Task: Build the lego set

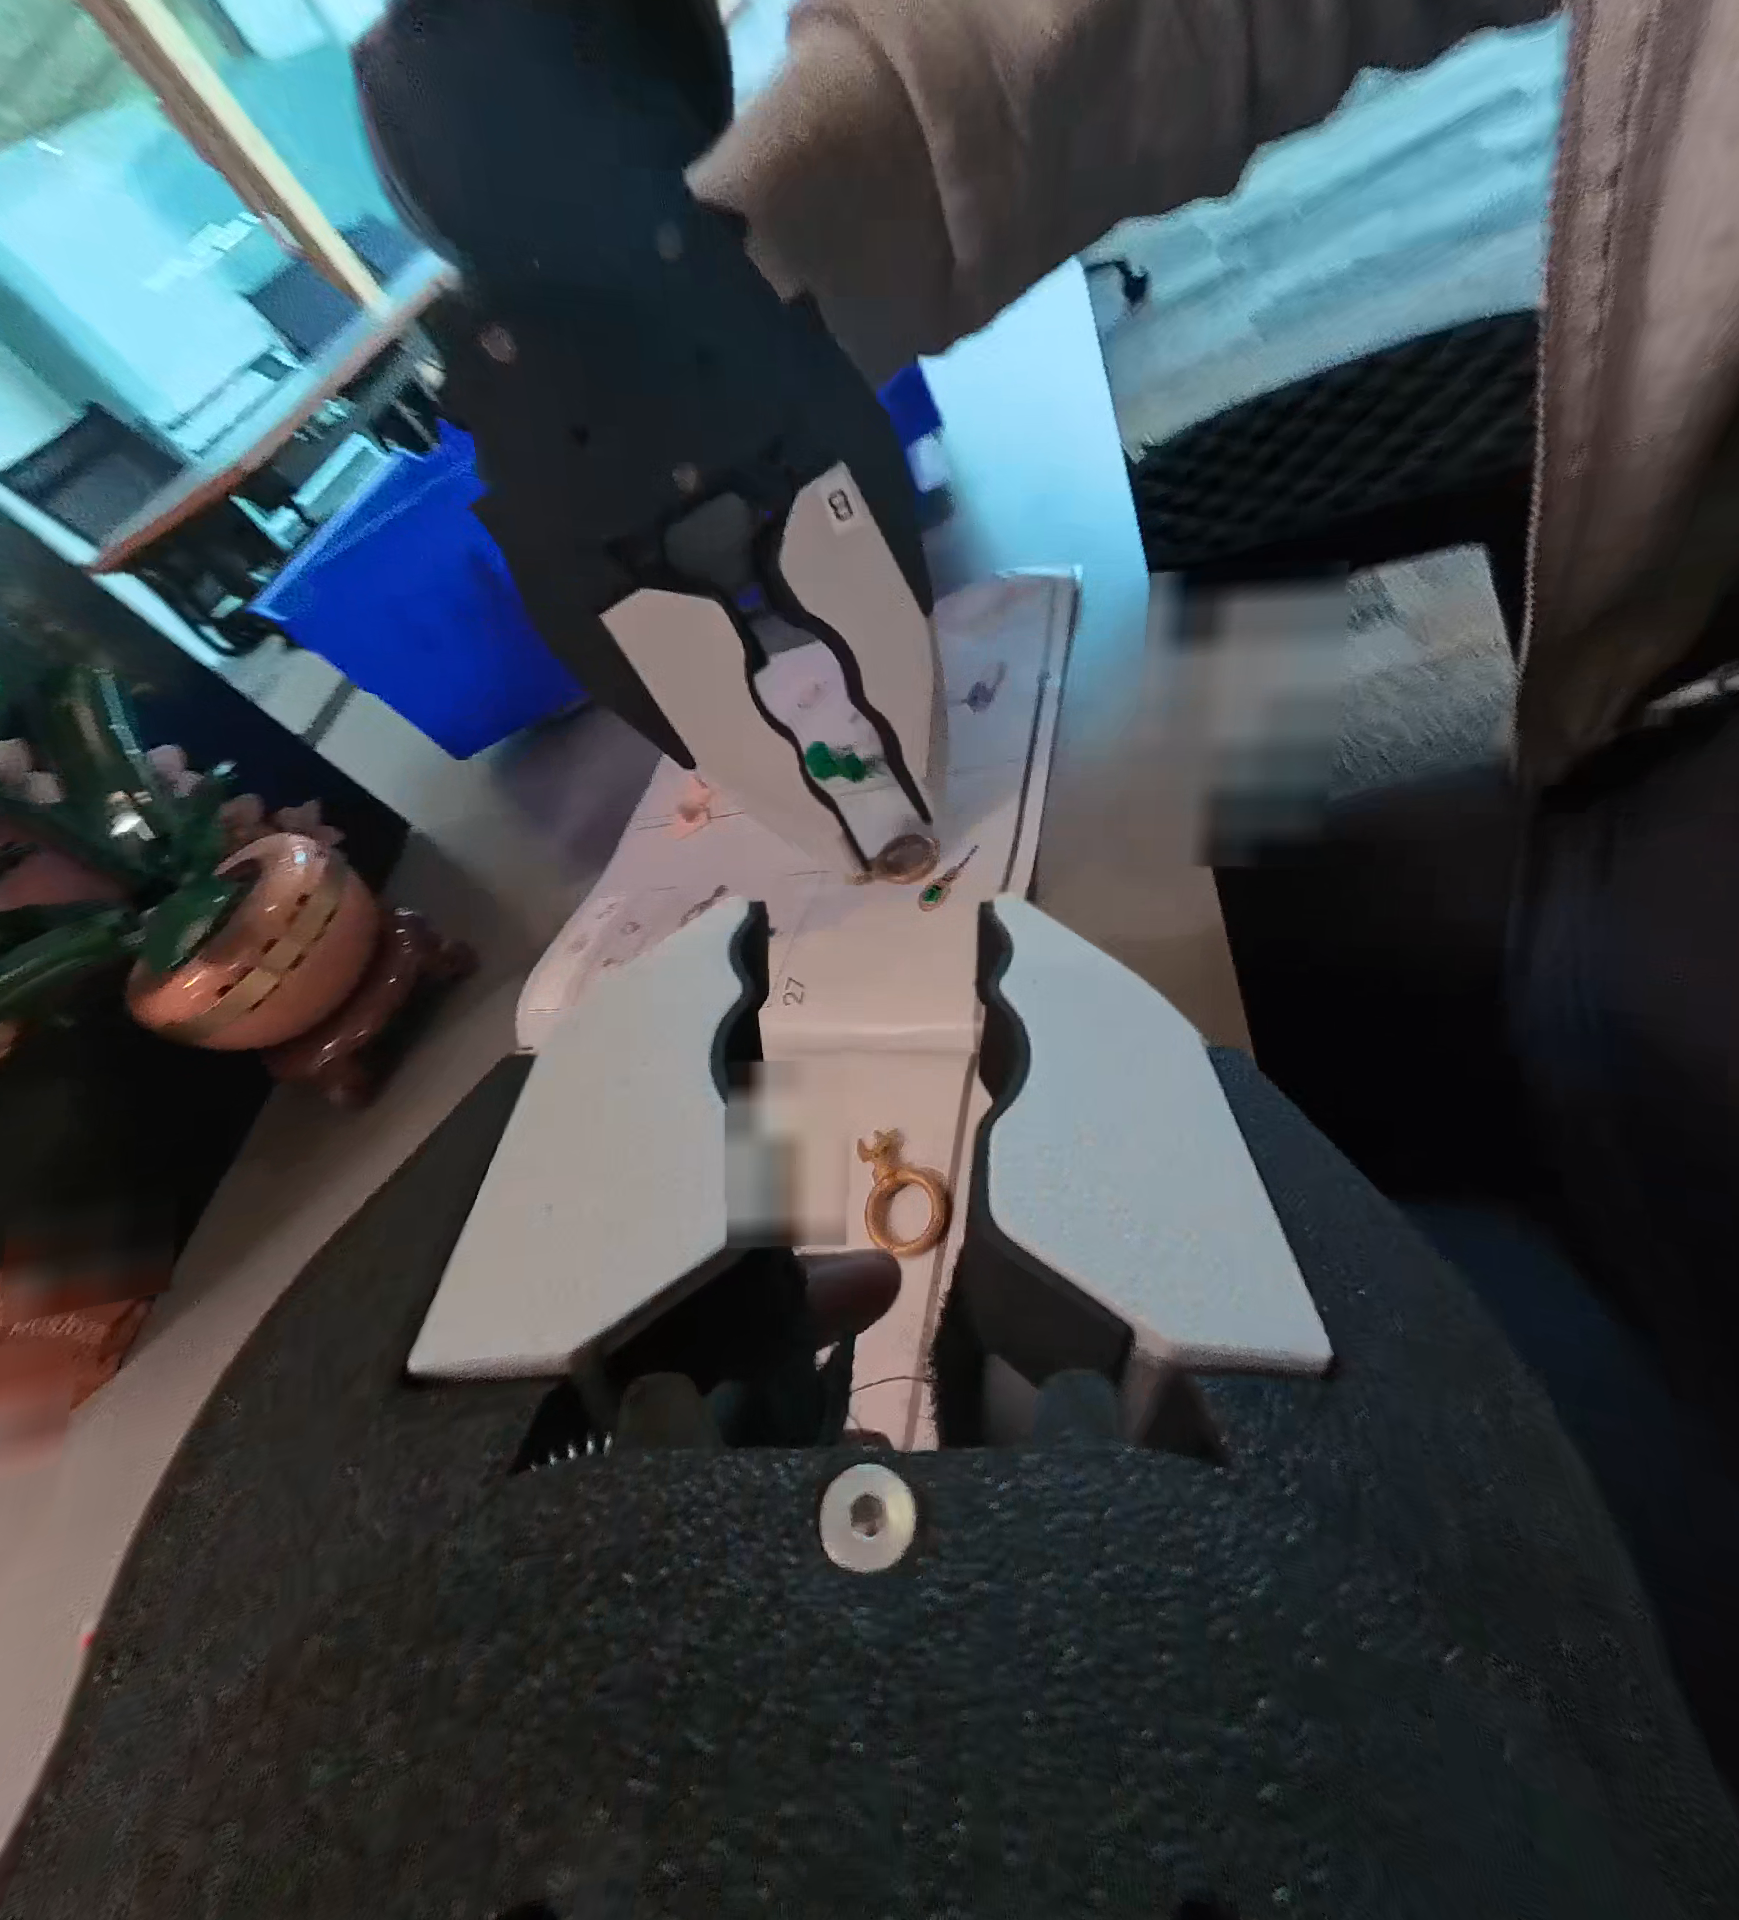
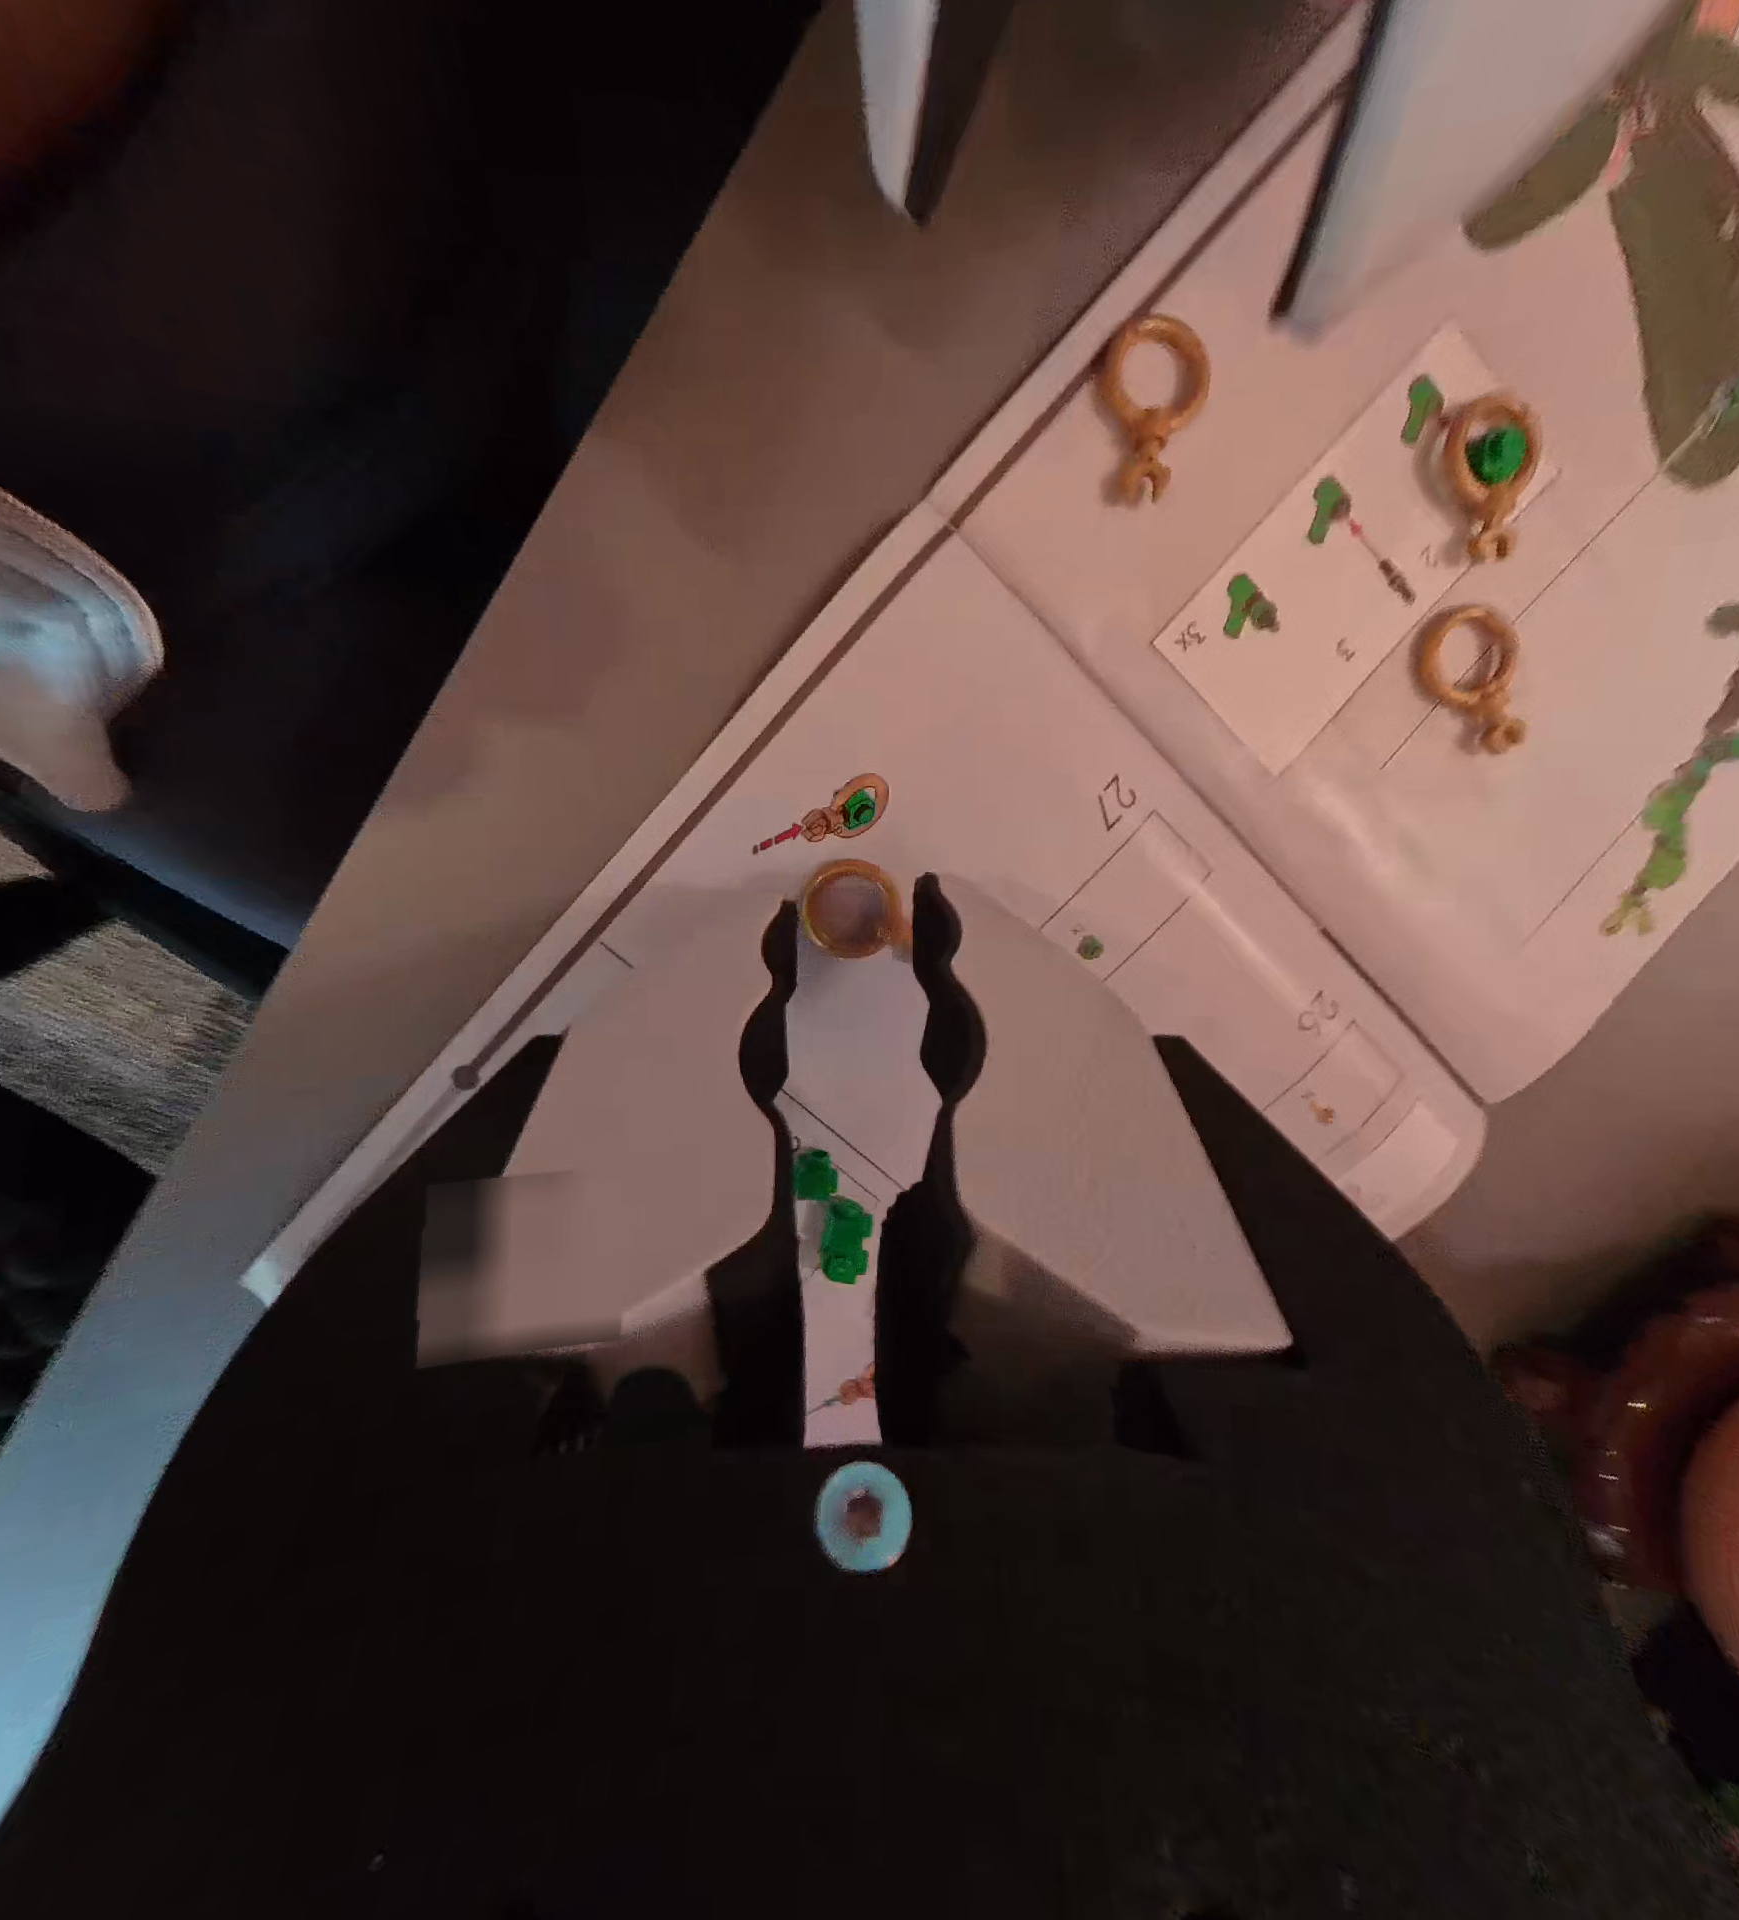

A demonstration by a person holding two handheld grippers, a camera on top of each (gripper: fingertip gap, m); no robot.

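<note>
Right wrist view: right claw (image 2: 854, 914) pinches gold ring (image 2: 847, 906) near booklet (image 2: 1000, 727) edge.

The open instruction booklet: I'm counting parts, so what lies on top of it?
On the open white instruction booklet lie four gold ring pieces, one between the right gripper tips, and small green pieces. The grippers hide the rest.

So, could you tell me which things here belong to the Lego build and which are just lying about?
Belong: gold ring at the right gripper tips; spare gold rings; green pieces; instruction booklet; potted plant model; open left gripper.
Lying about: blue bin; black mesh chair.
</note>
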